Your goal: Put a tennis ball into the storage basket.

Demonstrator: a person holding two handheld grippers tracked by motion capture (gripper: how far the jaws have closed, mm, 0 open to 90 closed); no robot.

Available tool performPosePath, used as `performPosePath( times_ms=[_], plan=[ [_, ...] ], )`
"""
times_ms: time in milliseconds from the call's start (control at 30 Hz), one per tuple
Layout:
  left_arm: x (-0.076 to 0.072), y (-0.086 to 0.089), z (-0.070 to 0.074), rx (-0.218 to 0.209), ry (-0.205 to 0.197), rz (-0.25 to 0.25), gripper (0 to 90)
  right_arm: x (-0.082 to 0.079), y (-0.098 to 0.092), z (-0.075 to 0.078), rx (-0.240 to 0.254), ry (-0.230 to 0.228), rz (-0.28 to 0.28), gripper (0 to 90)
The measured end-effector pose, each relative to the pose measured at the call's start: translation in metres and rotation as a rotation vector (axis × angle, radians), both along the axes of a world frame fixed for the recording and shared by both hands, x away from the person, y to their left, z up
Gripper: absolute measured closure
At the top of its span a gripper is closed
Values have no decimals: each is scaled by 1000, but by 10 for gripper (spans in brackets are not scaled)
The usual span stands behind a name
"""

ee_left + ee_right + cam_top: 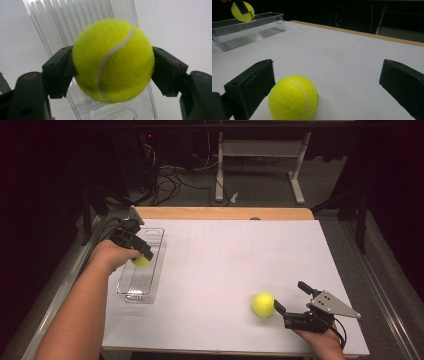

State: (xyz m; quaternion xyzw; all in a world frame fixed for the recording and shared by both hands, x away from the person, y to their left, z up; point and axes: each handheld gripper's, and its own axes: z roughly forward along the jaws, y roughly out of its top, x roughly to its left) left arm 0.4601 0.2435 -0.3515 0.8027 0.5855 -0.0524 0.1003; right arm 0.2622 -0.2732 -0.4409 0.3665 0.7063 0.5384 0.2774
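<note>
Fuzzy round tennis ball (113, 61) clamped in left gripper (112, 67) — above ribbed clear tray (50, 20)

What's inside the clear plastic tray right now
No ball rests in the clear tray; its ribbed floor shows bare. The left gripper holds a tennis ball over it, hiding part of the floor beneath.

White table (225, 255) (cables (170, 180) behind).

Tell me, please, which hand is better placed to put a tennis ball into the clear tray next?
Left. The left gripper is shut on a tennis ball right above the clear tray. The right gripper stands open beside the other ball, far from it.
</note>
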Motion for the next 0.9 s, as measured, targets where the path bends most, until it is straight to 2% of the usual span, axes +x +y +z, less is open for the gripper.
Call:
performPosePath(
  times_ms=[267,633,900],
  plan=[
    [2,2,-7,14,3,18,264,0,1,0,-5,-1,7,8],
    [6,-6,-15,47,9,-1,263,0,2,0,-7,0,10,8],
    [8,-7,-16,55,2,10,262,0,2,0,-8,-1,11,8]
  ],
)
